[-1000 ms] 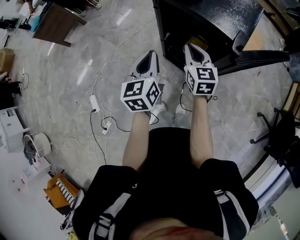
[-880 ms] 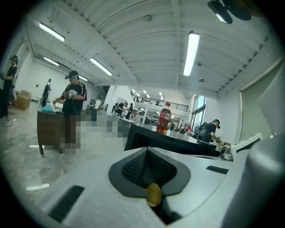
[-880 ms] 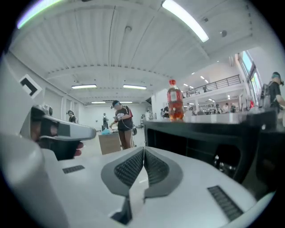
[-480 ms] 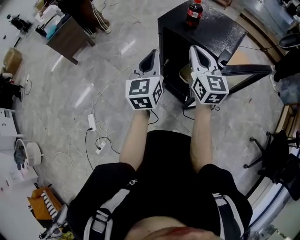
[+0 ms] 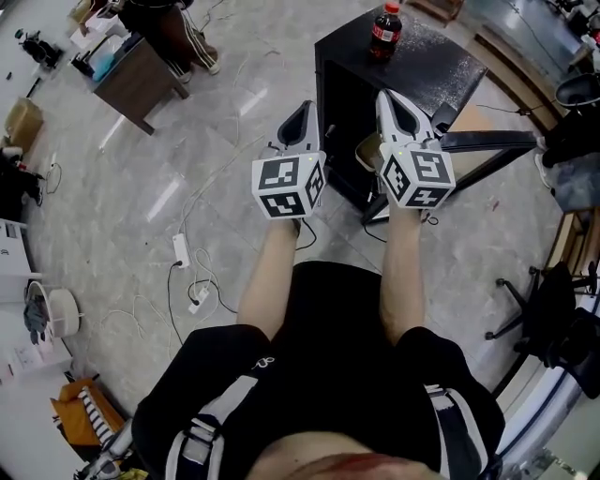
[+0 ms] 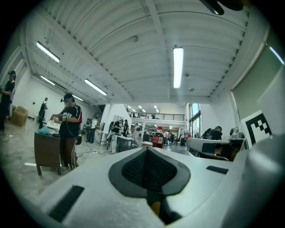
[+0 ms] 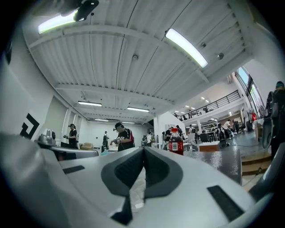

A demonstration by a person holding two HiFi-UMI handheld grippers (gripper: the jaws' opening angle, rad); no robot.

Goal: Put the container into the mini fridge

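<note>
Left tool and right tool, jaws together, unmoved since earlier — mini fridge interior mostly hidden

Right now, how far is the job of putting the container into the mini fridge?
Done: nothing visible. The bottle, the only likely container, stands on top of the mini fridge, not inside. In hand: nothing; the left gripper and right gripper are both shut and empty, held in front of the fridge. Left: grasp the bottle and set it inside.
</note>
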